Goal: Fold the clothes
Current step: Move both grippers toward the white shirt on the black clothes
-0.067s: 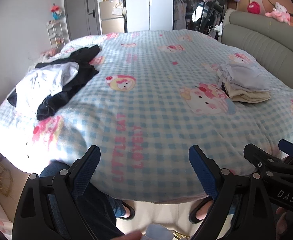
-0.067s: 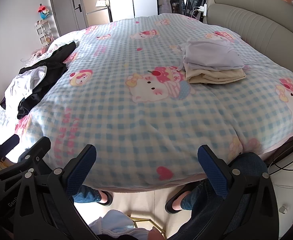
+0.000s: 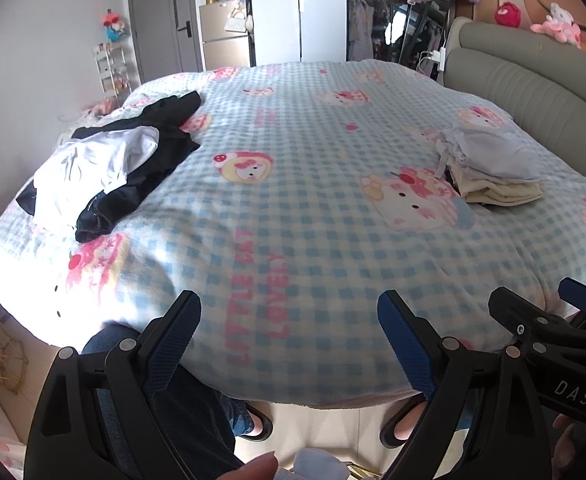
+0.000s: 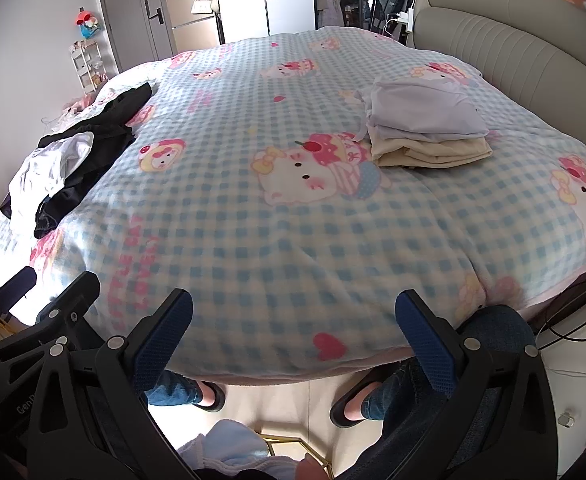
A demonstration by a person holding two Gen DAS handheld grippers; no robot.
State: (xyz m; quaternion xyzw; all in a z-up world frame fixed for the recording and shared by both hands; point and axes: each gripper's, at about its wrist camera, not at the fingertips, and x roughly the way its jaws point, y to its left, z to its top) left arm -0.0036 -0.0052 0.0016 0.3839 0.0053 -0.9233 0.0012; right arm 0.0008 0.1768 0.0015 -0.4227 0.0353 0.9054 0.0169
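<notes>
On checked fleece blanket [image 3: 293, 208], crumpled clothes [image 3: 105, 168].

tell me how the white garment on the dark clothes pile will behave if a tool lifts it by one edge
The white garment lies crumpled and draped, so it will probably hang limp. It looks thin, likely light. It overlaps the black clothes, so it may drag them.

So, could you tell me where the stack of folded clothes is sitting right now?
The folded stack lies on the right side of the bed blanket, near the grey headboard, just beyond a large cat print; both views show it.
</notes>
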